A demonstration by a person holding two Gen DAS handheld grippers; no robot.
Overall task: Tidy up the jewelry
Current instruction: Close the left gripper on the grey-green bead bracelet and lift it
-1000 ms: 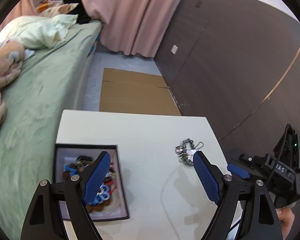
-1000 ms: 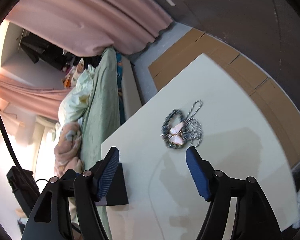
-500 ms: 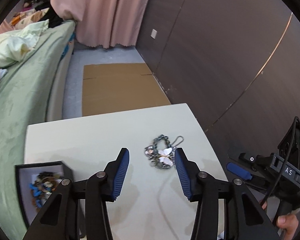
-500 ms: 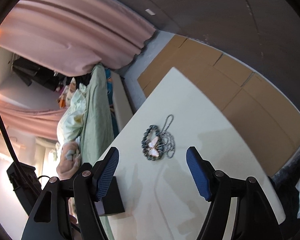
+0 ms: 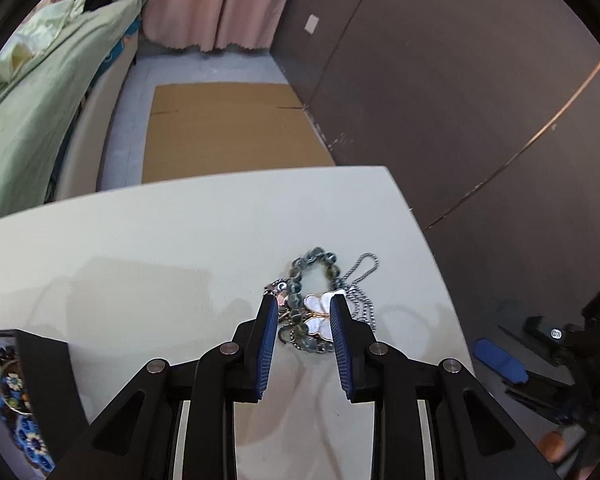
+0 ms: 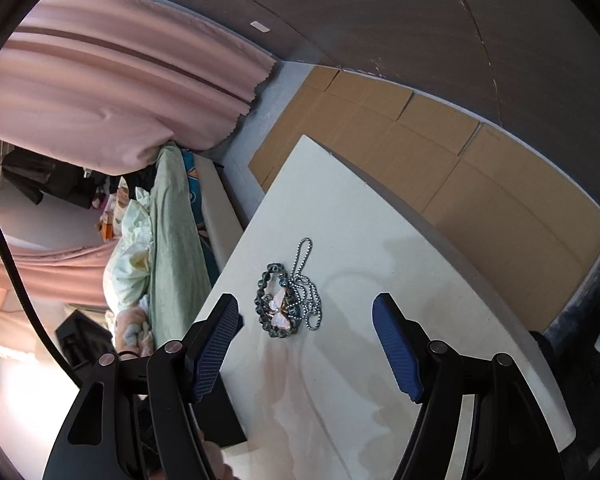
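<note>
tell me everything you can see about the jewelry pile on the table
The jewelry pile is a small tangle lying flat on the white table: a loop of glassy grey-blue beads, a silvery ball chain looped at its right, and a white butterfly pendant with gold edging on top. It sits toward the table's right side. The left gripper straddles the pendant, its jaws closing around it; whether the pads touch it yet is unclear. The right gripper hangs open short of it.

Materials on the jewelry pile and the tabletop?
Butterfly pendant: glossy white wings, gold-looking edging, likely enamel or shell on metal. Beaded bracelet: grey-blue translucent beads, probably glass or stone. Ball chain: silvery metal, shiny beads. Table: smooth cream surface, faint sheen, likely laminate.
</note>
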